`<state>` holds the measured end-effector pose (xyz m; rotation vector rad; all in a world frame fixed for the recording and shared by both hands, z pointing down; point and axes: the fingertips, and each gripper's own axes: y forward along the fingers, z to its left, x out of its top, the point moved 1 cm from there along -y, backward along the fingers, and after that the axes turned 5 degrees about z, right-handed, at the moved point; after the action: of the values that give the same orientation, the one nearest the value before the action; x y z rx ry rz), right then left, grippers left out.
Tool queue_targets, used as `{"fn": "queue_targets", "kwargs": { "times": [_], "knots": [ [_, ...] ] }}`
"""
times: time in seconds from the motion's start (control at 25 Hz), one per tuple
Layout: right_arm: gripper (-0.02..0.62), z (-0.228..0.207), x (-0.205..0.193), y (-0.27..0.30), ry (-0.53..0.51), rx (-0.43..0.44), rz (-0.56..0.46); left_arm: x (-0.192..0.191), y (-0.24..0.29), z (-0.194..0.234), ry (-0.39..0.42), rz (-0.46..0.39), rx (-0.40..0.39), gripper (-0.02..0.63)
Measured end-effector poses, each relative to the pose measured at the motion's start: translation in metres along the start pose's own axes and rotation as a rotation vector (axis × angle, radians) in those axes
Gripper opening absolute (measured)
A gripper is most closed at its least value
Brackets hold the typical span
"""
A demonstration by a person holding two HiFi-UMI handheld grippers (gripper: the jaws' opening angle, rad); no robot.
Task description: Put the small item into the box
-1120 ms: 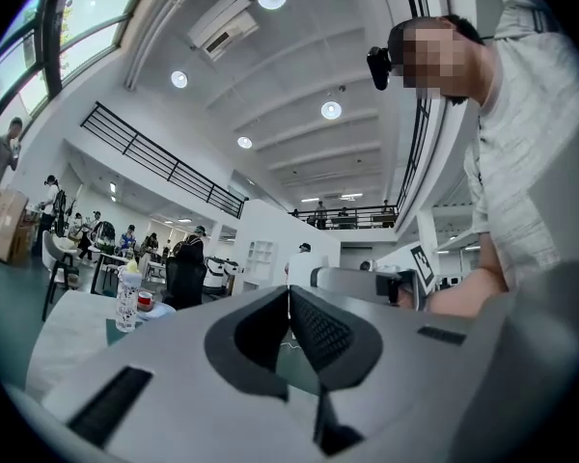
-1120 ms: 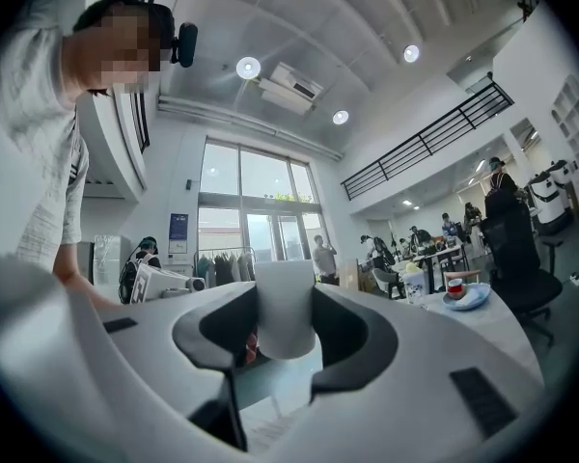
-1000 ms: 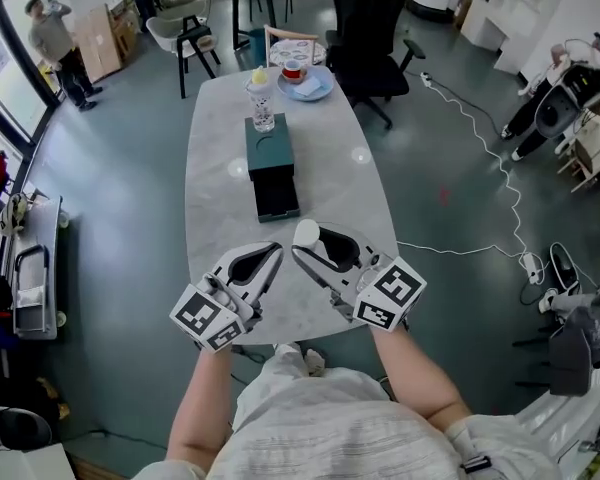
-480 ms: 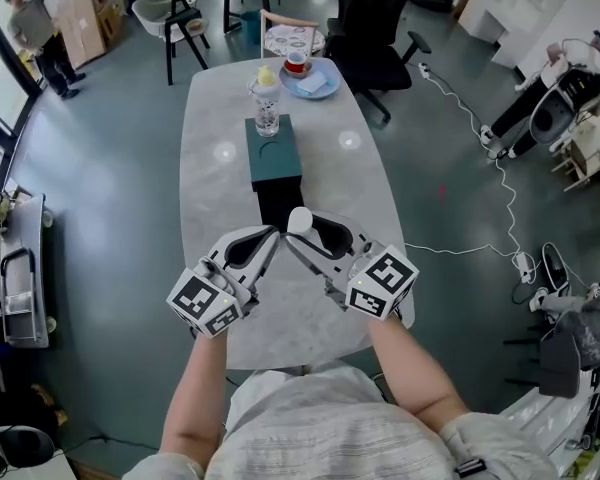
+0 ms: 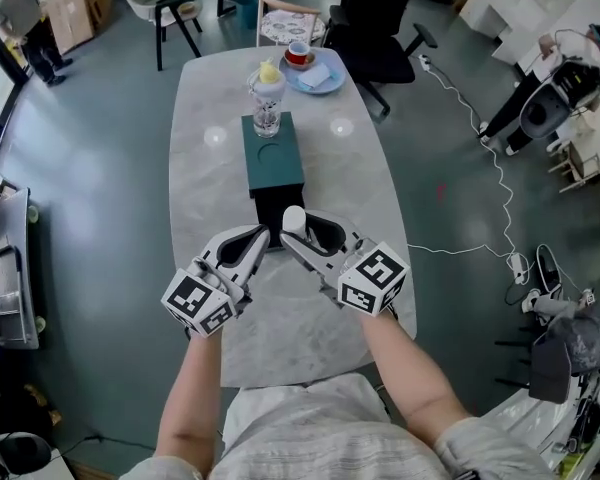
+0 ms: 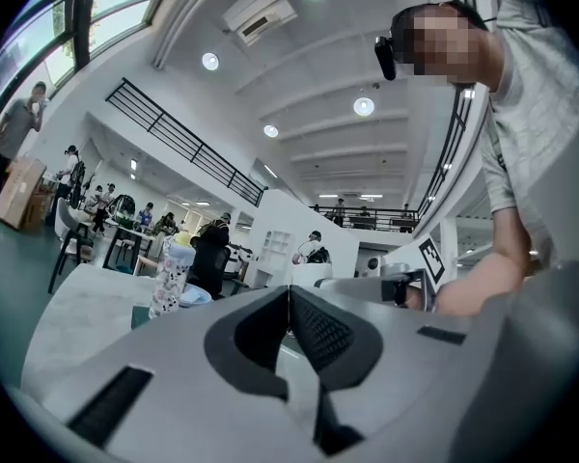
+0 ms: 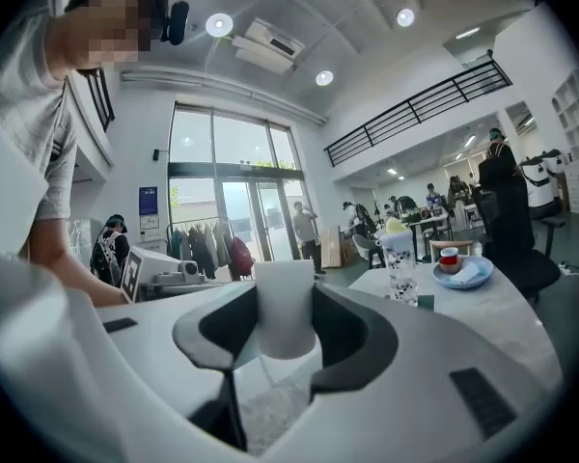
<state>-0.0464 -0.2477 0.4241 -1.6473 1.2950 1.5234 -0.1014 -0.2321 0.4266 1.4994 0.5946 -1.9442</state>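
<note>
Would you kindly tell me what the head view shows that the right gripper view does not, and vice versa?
Only the head view: the drawer pulled out of the box, and the marker cube on the right gripper. Only the right gripper view: the glass doors, the clothes rack and the balcony railing. Both: the white small item clamped between the right gripper's jaws, the bottle, and the blue plate with a red cup.
</note>
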Motion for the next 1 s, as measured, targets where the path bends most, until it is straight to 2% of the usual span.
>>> {"fn": "queue_targets", "kwargs": {
  "times": [0.44, 0.68, 1.0],
  "knots": [
    [0.193, -0.062, -0.062, 0.051, 0.034, 0.023, 0.124, -0.051, 0.035, 0.051, -0.047, 0.038, 0.083, 0.020],
    [0.193, -0.081, -0.096, 0.069, 0.001, 0.015, 0.248, -0.070, 0.040, 0.072, -0.079, 0.057, 0.122, 0.020],
    [0.193, -0.099, -0.144, 0.091, 0.008, -0.006, 0.381, -0.093, 0.047, 0.089, -0.106, 0.087, 0.127, 0.020]
  ]
}}
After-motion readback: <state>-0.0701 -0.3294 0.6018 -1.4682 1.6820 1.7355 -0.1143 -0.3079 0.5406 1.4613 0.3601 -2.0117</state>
